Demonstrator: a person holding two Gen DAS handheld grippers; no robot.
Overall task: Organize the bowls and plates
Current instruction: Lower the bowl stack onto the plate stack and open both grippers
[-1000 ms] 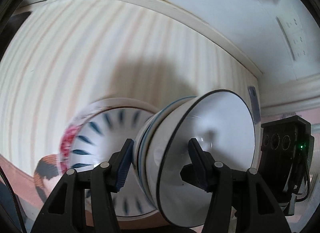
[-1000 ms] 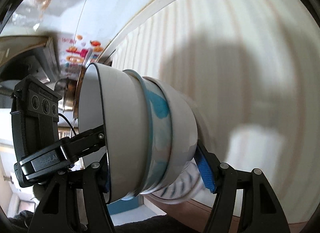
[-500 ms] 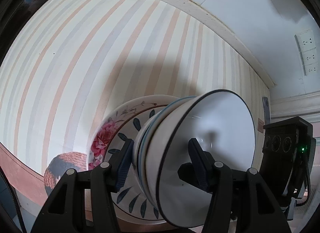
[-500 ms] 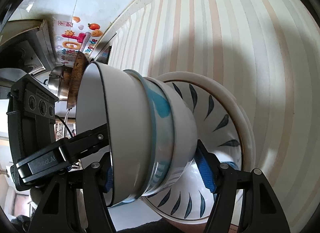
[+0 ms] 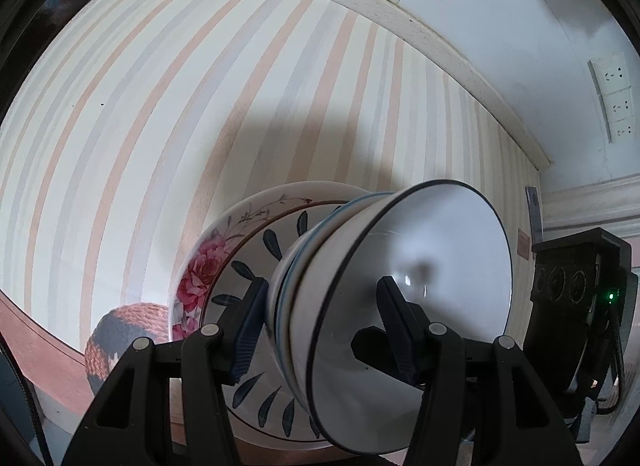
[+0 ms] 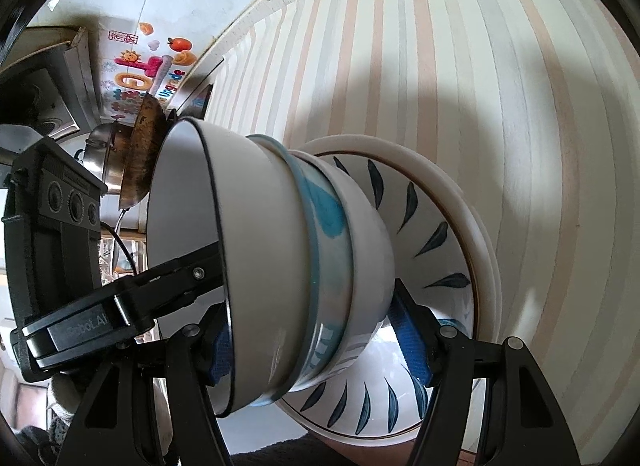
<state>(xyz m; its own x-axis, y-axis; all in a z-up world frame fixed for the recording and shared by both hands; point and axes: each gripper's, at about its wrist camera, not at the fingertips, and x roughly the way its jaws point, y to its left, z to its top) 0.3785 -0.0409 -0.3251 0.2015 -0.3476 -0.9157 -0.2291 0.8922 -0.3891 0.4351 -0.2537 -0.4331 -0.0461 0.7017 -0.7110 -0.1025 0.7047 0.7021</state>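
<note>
A stack of three nested bowls point(image 5: 404, 306) point(image 6: 280, 266) is held from both sides over a stack of plates. My left gripper point(image 5: 320, 326) is shut on the bowl stack, one finger inside the top white bowl, one under the bottom. My right gripper point(image 6: 316, 342) is shut on the opposite side of the same stack. The plates show below: a leaf-patterned plate point(image 5: 248, 398) point(image 6: 432, 234) on a rose-patterned plate point(image 5: 200, 274). The bowls sit on or just above the leaf plate; contact is hidden.
A striped tablecloth point(image 5: 160, 125) point(image 6: 500, 85) covers the table. A woven ball point(image 5: 120, 330) lies by the plates near the table edge. The other gripper's body point(image 5: 580, 306) point(image 6: 60, 246) is close alongside. Pots point(image 6: 132, 157) stand beyond the table.
Both grippers have moved together with the bowl stack across the table to above the plates, which have come fully into view. The grip has not changed.
</note>
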